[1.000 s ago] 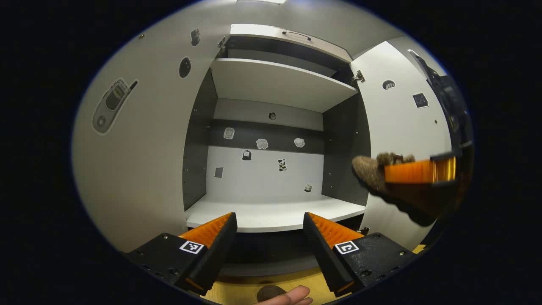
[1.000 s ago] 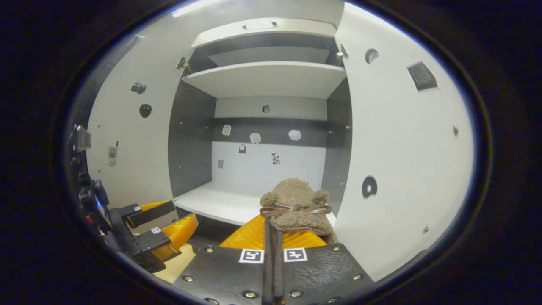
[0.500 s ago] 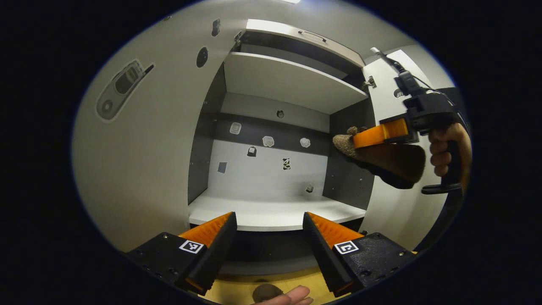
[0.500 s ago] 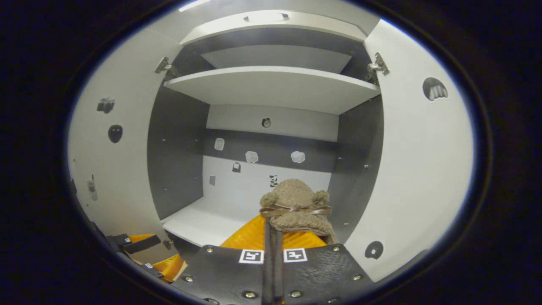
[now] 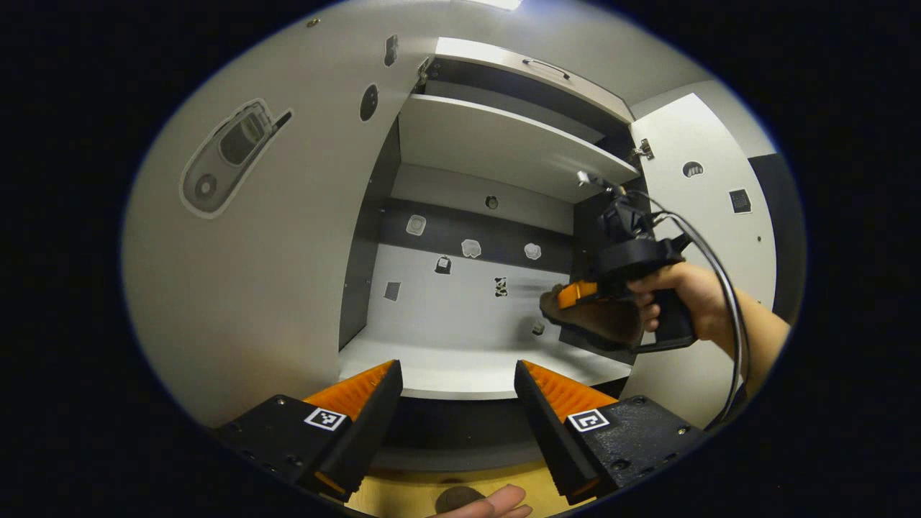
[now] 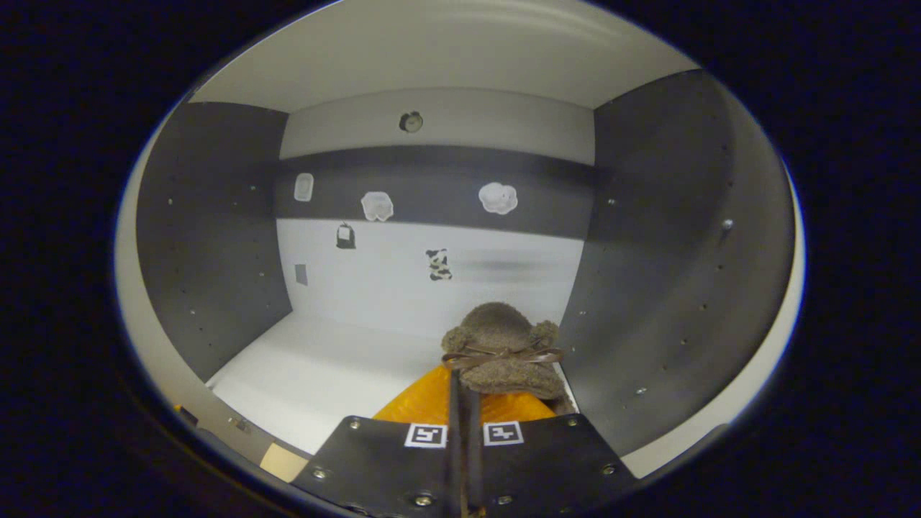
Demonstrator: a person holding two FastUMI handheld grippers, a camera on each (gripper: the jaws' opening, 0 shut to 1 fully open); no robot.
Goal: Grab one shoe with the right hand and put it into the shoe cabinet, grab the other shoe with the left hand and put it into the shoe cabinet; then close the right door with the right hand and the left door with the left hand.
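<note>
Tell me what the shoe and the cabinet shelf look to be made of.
Shoe: fuzzy brown fabric, seemingly fleece or bouclé, judging by its nubby pile; a thin glossy ribbon bow crosses it. Cabinet shelf: smooth matte white board, probably laminated, flat and even. The right gripper holds the shoe.

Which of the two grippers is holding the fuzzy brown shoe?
The right gripper, shut on the shoe inside the cabinet. The left gripper is open, holding nothing.
</note>
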